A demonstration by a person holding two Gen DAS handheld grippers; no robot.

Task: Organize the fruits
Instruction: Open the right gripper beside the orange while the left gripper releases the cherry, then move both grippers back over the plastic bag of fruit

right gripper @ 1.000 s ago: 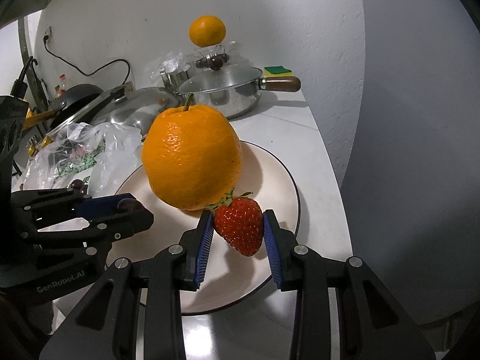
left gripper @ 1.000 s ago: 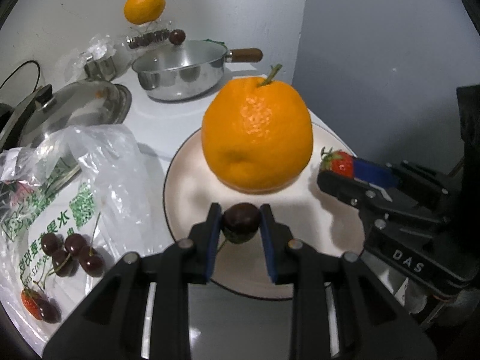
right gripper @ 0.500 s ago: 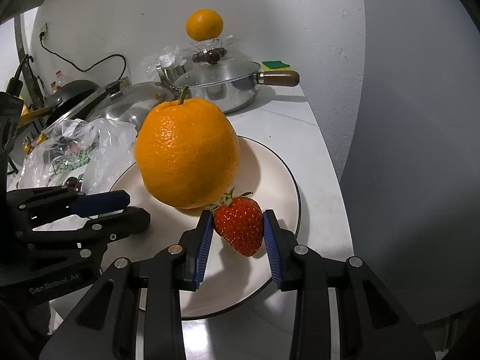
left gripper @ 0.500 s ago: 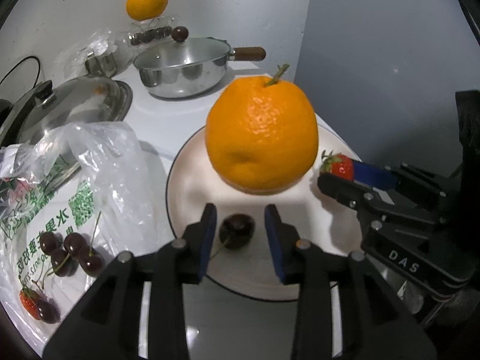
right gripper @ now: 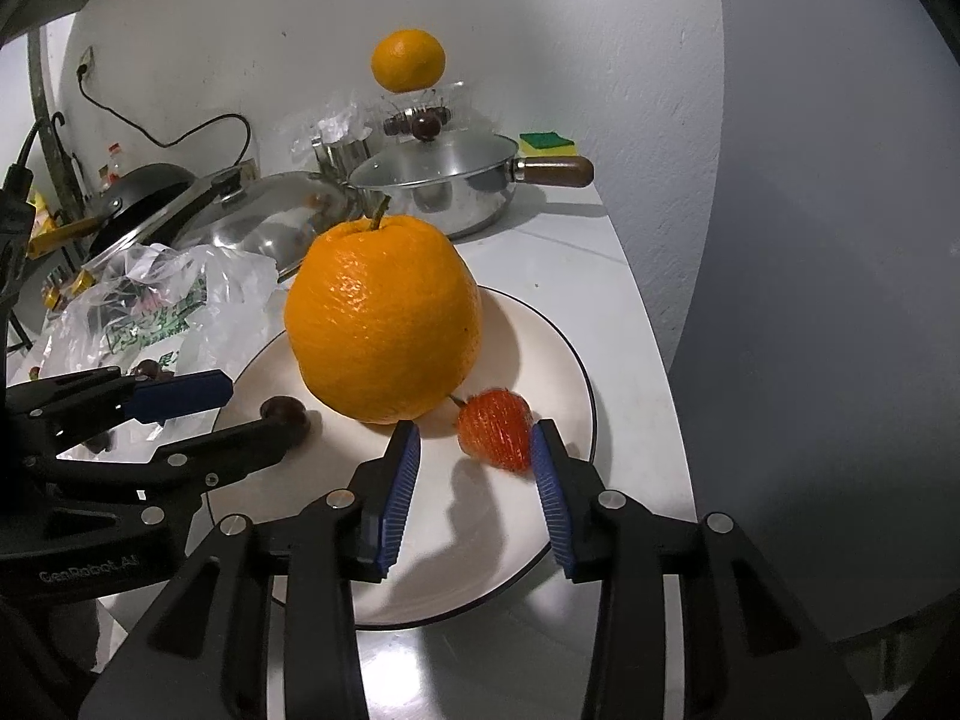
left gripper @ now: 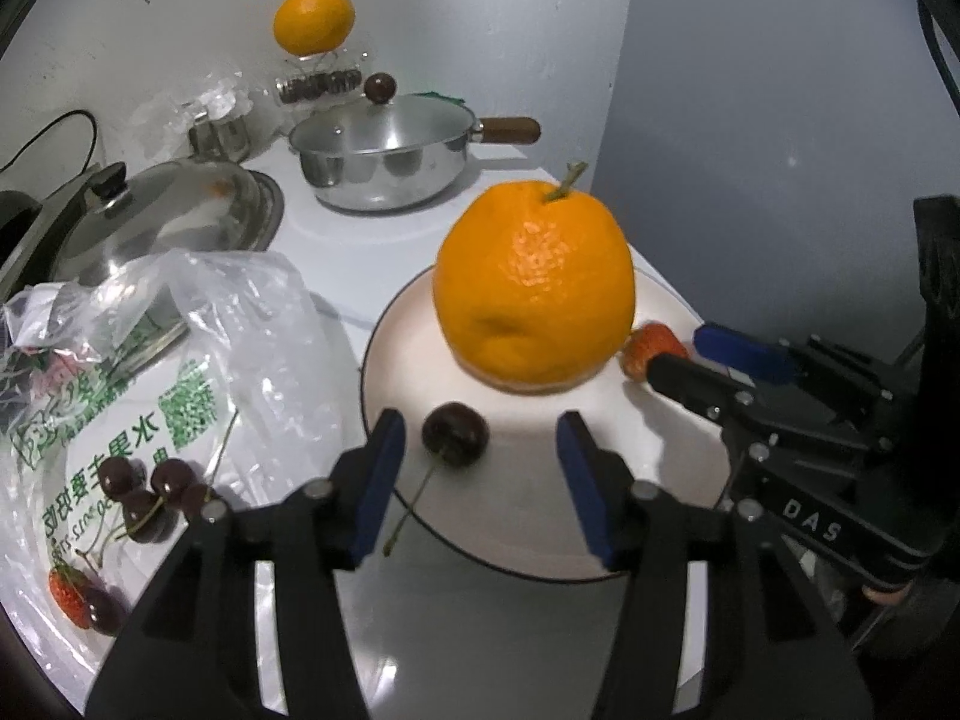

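Note:
A large orange [left gripper: 534,294] [right gripper: 384,318] stands on a cream plate [left gripper: 528,516] [right gripper: 480,552]. A dark cherry [left gripper: 455,433] [right gripper: 287,411] lies on the plate, free, between the jaws of my open left gripper [left gripper: 480,468]. A strawberry [right gripper: 497,431] [left gripper: 651,348] lies on the plate beside the orange, against the right pad of my open right gripper [right gripper: 474,474]. A plastic bag [left gripper: 150,396] at the left holds more cherries [left gripper: 150,492] and a strawberry [left gripper: 66,597].
A steel pan [left gripper: 384,162] with a lid and wooden handle stands behind the plate. A steel lid [left gripper: 156,216] lies at the left. A small orange [left gripper: 313,19] sits atop a glass jar at the wall. The counter edge runs right of the plate.
Both grippers have opened. The left let go of the cherry and the right let go of the strawberry; both fruits now lie on the plate.

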